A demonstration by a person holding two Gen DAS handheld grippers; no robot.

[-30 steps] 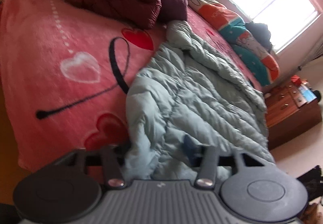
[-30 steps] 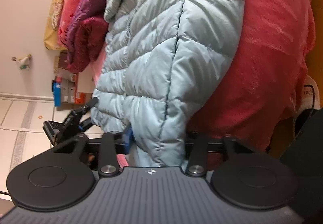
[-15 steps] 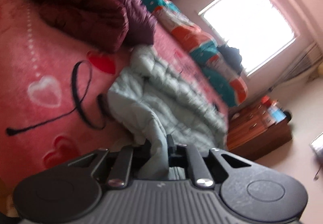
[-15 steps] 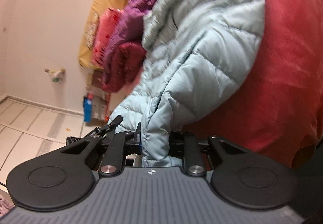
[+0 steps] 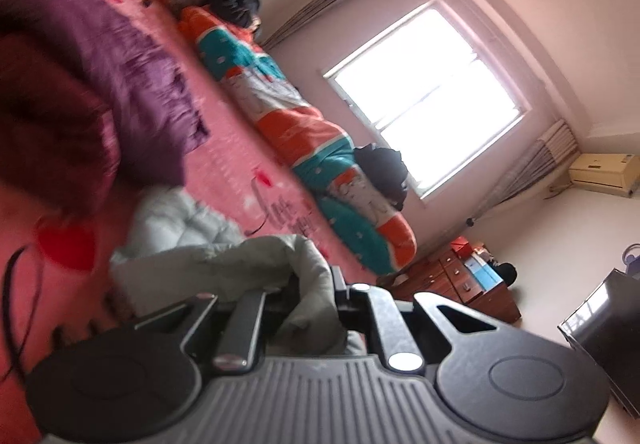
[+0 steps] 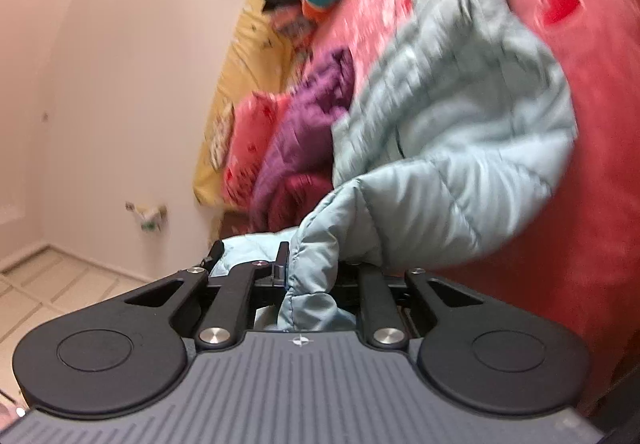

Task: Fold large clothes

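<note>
With the pink bed (image 6: 580, 148) spread across both views, I judge the fold barely started: the pale blue puffer jacket (image 6: 460, 148) lies mostly on the fleecy, heart-printed blanket, only its near hem raised and curling over, so the fold-over, sleeves and smoothing remain. The jacket is quilted in soft horizontal channels, slick-skinned and puffy, bulging where it bends. Purple and maroon padded garments (image 6: 304, 148) sit heaped at the far left. My right gripper (image 6: 316, 268) is closing, hem fabric bunched between its fingers; my left gripper (image 5: 316, 296) is clenched on the other hem corner.
</note>
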